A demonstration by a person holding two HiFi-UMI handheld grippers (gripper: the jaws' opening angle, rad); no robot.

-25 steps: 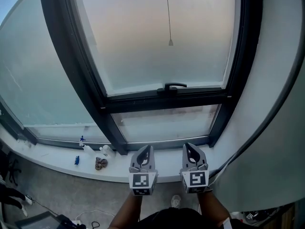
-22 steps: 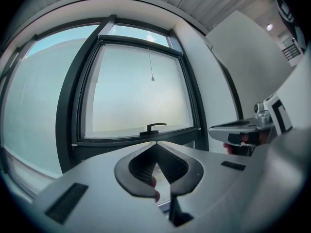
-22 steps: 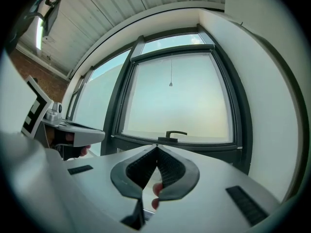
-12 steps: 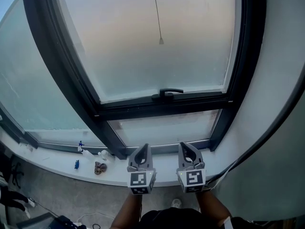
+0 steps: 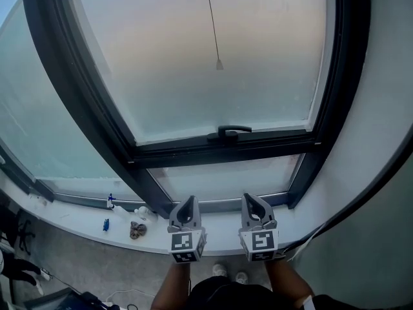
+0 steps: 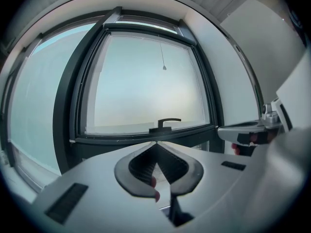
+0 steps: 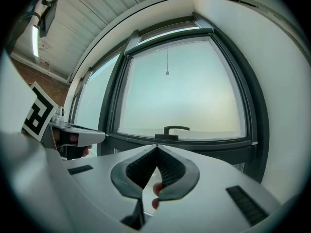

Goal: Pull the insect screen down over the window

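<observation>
Window (image 5: pixel 193 63): dark frame, frosted panes, daylight behind.
Sill (image 5: pixel 64 215): white, small items (image 5: pixel 135 229) lying at left.
Wall (image 5: pixel 381 128): pale, plain, right of window.
Floor (image 5: pixel 84 263): grey.
Ceiling (image 7: pixel 87 18): white boards, strip lamp (image 7: pixel 35 40) lit.

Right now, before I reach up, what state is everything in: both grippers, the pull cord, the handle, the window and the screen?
Left gripper: jaws shut, nothing between them.
Right gripper: jaws shut, empty.
Thin grey pull cord with small end weight: hanging free, untouched, high above both grippers.
Black lever window handle: lying level along the sash.
Dark-framed frosted window: looks closed.
Insect screen: not seen over the glass.
</observation>
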